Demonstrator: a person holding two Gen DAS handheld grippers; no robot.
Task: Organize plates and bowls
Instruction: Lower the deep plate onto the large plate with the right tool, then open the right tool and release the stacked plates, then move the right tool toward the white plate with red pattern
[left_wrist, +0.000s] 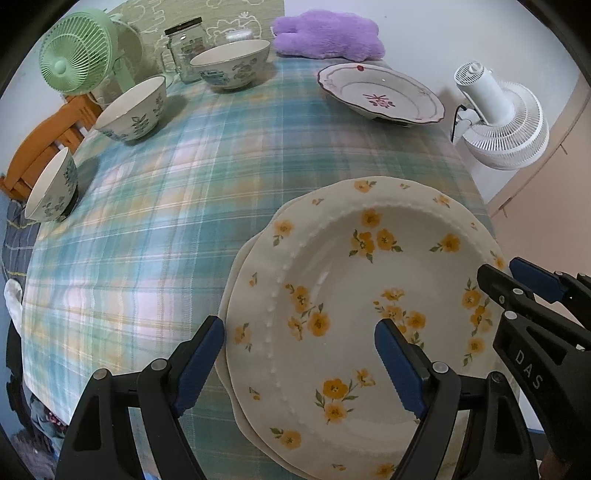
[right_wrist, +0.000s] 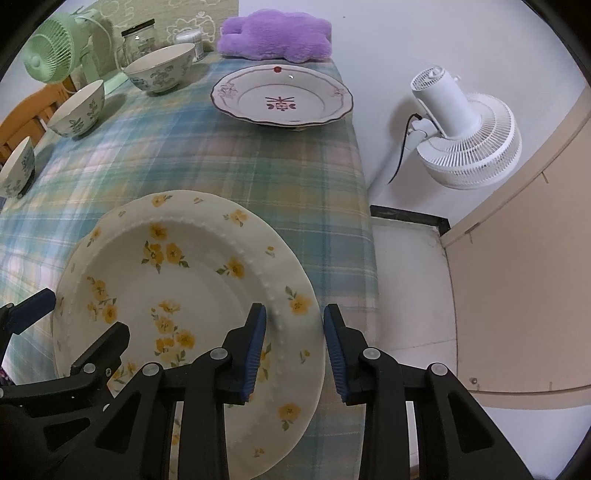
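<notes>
A cream plate with yellow flowers (left_wrist: 343, 280) (right_wrist: 207, 258) lies on top of a second plate at the near edge of the plaid-covered table (left_wrist: 184, 184). My left gripper (left_wrist: 299, 362) is open, its jaws astride the plate's left rim. My right gripper (right_wrist: 295, 347) is open, astride the plate's right rim; it also shows in the left wrist view (left_wrist: 517, 280). A white plate with a maroon motif (left_wrist: 380, 96) (right_wrist: 280, 96) sits at the far right. Three blue-patterned bowls (left_wrist: 232, 62) (left_wrist: 135, 107) (left_wrist: 51, 188) stand along the left and back.
A green fan (left_wrist: 77, 51) and a glass jar (left_wrist: 184, 44) stand at the back left. A purple plush (left_wrist: 325, 33) lies at the back. A white fan (right_wrist: 465, 136) stands on the floor to the right of the table. A wooden chair (left_wrist: 44, 140) is at the left.
</notes>
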